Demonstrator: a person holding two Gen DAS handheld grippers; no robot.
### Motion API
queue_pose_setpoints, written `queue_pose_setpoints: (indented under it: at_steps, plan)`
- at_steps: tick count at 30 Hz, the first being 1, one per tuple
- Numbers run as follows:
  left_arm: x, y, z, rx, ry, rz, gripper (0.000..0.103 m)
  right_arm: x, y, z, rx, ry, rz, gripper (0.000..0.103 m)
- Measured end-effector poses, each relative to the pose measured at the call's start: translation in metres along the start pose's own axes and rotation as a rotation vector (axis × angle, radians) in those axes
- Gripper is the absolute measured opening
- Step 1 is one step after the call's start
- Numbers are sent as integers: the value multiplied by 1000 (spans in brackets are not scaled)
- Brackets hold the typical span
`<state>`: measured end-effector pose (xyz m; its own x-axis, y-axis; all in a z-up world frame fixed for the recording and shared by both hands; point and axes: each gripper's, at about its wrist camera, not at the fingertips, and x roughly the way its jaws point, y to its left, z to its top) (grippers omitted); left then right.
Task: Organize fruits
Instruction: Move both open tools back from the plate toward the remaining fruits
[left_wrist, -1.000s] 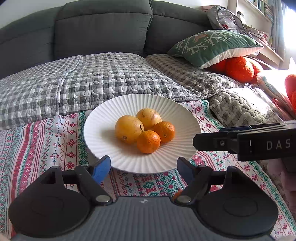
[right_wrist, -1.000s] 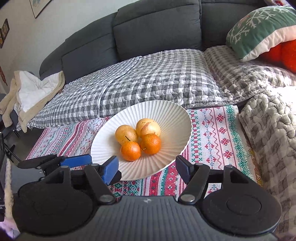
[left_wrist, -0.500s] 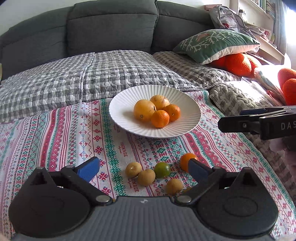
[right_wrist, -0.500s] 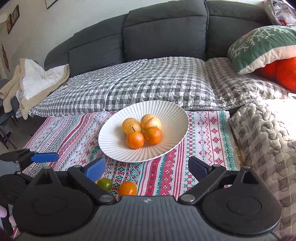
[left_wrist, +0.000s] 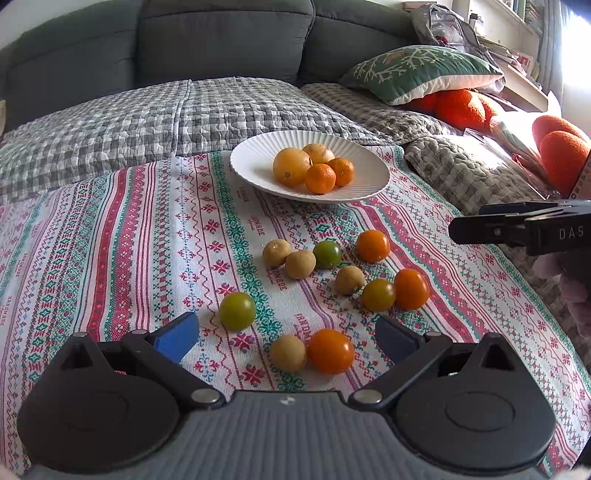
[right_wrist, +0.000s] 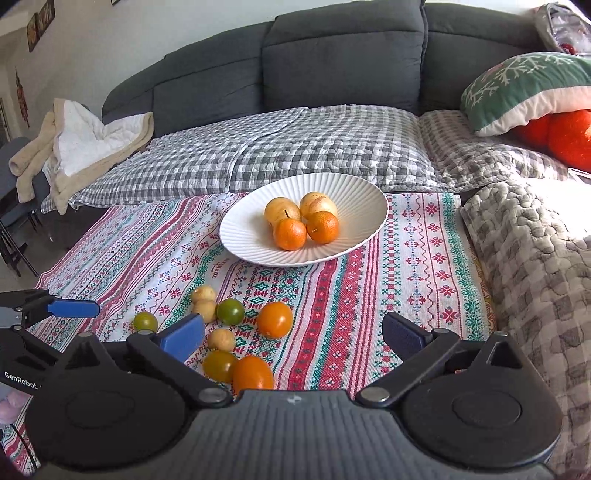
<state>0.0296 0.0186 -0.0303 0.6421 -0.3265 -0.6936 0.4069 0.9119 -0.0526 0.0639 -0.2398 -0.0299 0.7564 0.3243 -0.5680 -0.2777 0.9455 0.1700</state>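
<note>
A white ribbed plate (left_wrist: 255, 162) (right_wrist: 354, 206) holds two yellow fruits (left_wrist: 291, 166) and two mandarins (left_wrist: 320, 178) at the far side of the patterned cloth (left_wrist: 147, 240). Several small fruits lie loose on the cloth nearer me: orange tomatoes (left_wrist: 330, 350) (right_wrist: 274, 319), green tomatoes (left_wrist: 237, 311) (right_wrist: 230, 311) and tan longans (left_wrist: 288, 353). My left gripper (left_wrist: 286, 332) stands open above the nearest ones, touching none. Over the cloth to their right, my right gripper (right_wrist: 293, 334) has its jaws opening, with nothing between them.
A grey sofa (right_wrist: 332, 66) with a checked quilt (left_wrist: 166, 110) runs behind the cloth. At the right lie a green snowflake pillow (left_wrist: 417, 70), orange plush balls (left_wrist: 458, 107) and a knobbly grey blanket (right_wrist: 535, 258). A beige blanket (right_wrist: 81, 144) hangs at the left.
Both grippers pulled back from the plate and opened wider. The loose small fruits on the cloth came into view in front of them.
</note>
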Motion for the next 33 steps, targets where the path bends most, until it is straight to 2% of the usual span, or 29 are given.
queue_pose_setpoints:
  at_steps: [8,15,27,31,33]
  plan:
    - [-8,4,-20,14,12,5,98,-9,6,-12,-19,-7,-4,102]
    - [-14,7,-34,2,-11,8,98,-6,15,-32,-65,24,-37,102]
    - [1,-3,-49,50,-5,19,98,7,30,-58,-194,90,-40,102]
    - [1,-6,-49,39,-6,-13,98,15,31,-64,-207,116,-48,102]
    - [2,-9,-49,55,4,-52,91,17,30,-66,-212,119,-51,102]
